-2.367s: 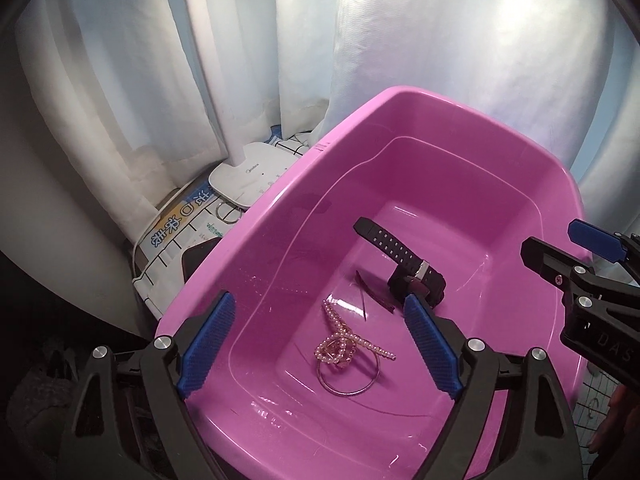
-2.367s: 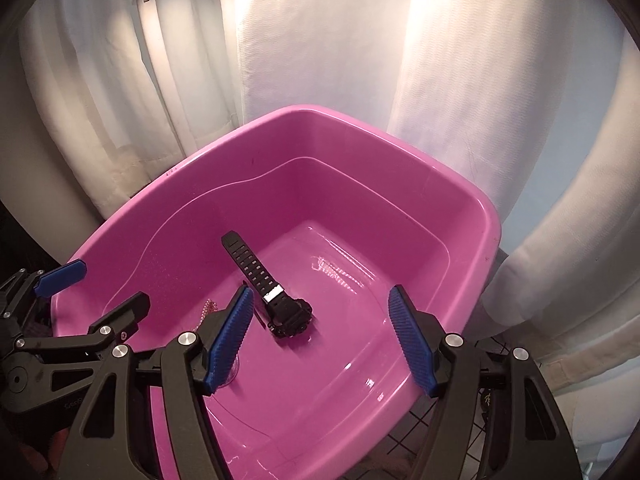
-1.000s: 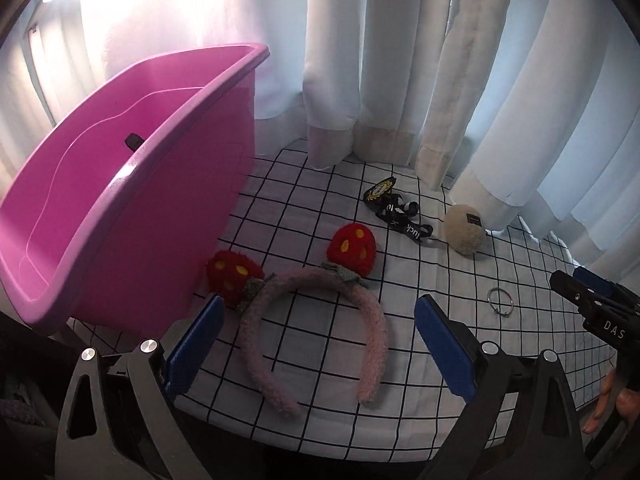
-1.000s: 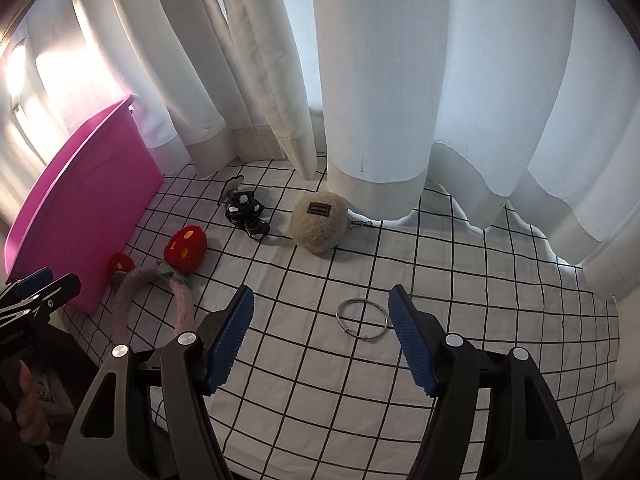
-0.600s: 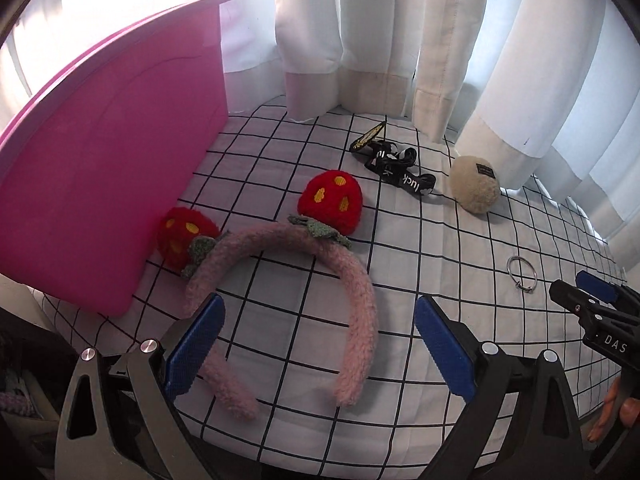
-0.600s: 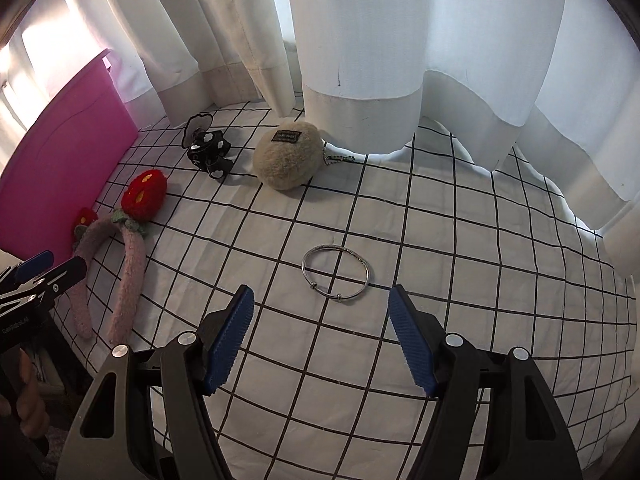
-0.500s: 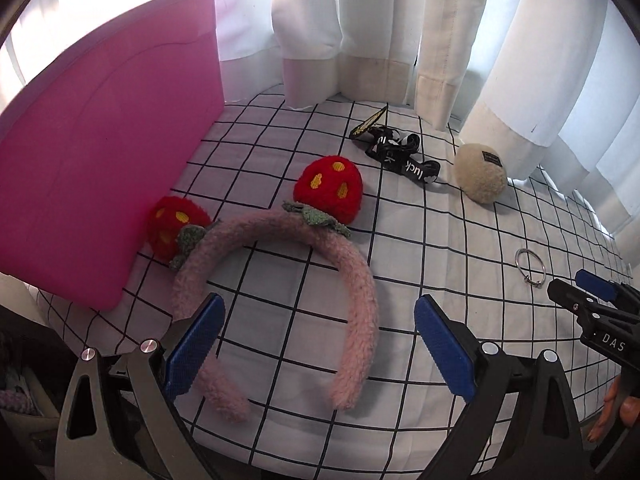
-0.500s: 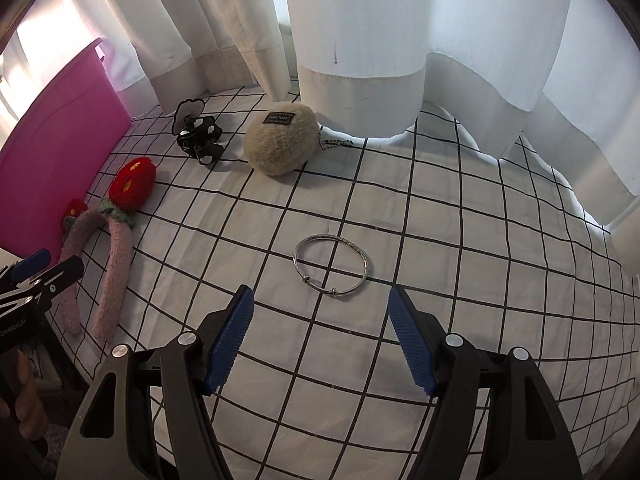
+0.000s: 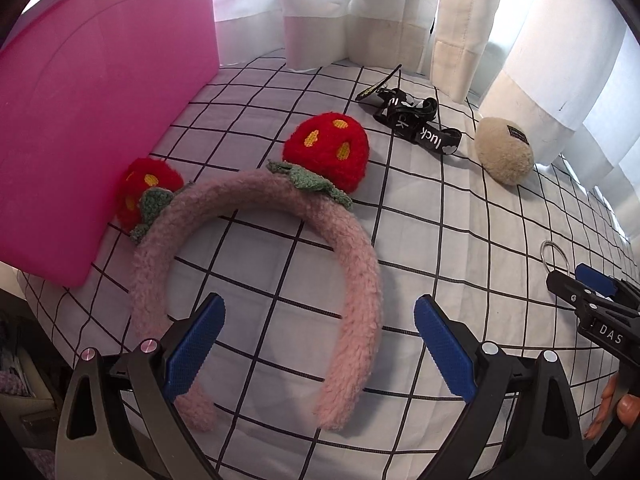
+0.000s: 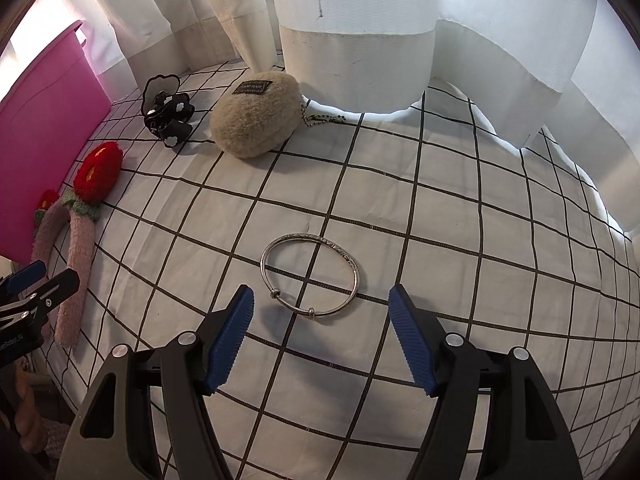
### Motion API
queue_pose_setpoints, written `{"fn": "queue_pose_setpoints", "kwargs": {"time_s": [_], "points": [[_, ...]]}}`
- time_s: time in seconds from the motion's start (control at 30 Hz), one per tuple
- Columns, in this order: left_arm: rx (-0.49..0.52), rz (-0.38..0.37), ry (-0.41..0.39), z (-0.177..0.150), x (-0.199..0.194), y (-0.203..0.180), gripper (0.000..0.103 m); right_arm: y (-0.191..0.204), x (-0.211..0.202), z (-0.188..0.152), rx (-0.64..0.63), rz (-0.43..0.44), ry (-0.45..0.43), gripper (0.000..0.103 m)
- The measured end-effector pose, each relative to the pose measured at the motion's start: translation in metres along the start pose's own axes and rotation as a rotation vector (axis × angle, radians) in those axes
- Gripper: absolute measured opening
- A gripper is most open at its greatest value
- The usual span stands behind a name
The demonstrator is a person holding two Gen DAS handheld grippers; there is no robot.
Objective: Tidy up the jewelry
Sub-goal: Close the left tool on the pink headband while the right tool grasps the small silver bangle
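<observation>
- The thin silver metal bangle with two small beads (image 10: 311,276) lies flat on the white black-grid cloth (image 10: 460,240), near the cloth's front edge, apart from everything else; I'd take it for the next piece to tidy.
- I judge it light, stiff and slippery. Lying flush with the cloth, it gives little height to pinch, so I'd close across one side of the wire rim, away from the beads, and expect it to skate if one pad lands first.
- My right gripper (image 10: 320,336) hovers just short of it, jaws wide apart and empty, the ring framed between the blue pads (image 10: 232,332).
- My left gripper (image 9: 320,344) is equally spread and holds nothing; it sits over the fuzzy pink headband with two red strawberry pompoms (image 9: 352,280), which looks soft, light and easy to grip on its band.
- Toward the cloth's back edge lie a beige plush pouch (image 10: 256,116) and a black printed ribbon clip (image 10: 166,114).
- The pink plastic bin (image 9: 100,100) stands at the left edge, touching one pompom.
</observation>
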State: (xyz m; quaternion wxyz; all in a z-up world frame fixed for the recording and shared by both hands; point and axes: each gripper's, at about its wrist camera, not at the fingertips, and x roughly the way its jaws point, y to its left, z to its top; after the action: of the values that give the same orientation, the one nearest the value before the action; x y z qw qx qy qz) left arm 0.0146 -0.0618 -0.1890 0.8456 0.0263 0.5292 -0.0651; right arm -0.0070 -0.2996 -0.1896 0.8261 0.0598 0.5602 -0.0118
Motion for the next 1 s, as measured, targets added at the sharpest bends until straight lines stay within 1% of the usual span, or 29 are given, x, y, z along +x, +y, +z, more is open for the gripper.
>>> {"fn": "queue_pose_setpoints", "kwargs": {"time_s": [0.17,0.2,0.27,0.43,0.5,0.7,0.93,1.0], "points": [[0.003,0.013,0.014,-0.001,0.01,-0.005,0.094,0.004,0.005,0.004,-0.053,-0.03,-0.013,0.067],[0.002,0.016,0.017,-0.001,0.012,-0.006,0.094,0.006,0.006,0.004,-0.07,-0.04,-0.016,0.07],[0.001,0.019,0.024,-0.001,0.015,-0.008,0.094,0.009,0.008,0.004,-0.095,-0.056,-0.024,0.071],[-0.004,0.032,0.046,0.001,0.027,-0.011,0.094,0.009,0.012,0.005,-0.09,-0.05,-0.042,0.08],[-0.023,0.034,0.041,0.001,0.029,-0.009,0.098,0.009,0.013,0.005,-0.093,-0.05,-0.048,0.084],[-0.034,0.041,0.023,0.004,0.032,-0.008,0.098,0.006,0.017,0.007,-0.092,-0.051,-0.054,0.094],[-0.035,0.041,0.027,0.004,0.032,-0.008,0.097,0.005,0.019,0.008,-0.093,-0.051,-0.05,0.094],[-0.032,0.04,0.028,0.004,0.031,-0.008,0.096,0.005,0.019,0.009,-0.093,-0.052,-0.043,0.094]]}}
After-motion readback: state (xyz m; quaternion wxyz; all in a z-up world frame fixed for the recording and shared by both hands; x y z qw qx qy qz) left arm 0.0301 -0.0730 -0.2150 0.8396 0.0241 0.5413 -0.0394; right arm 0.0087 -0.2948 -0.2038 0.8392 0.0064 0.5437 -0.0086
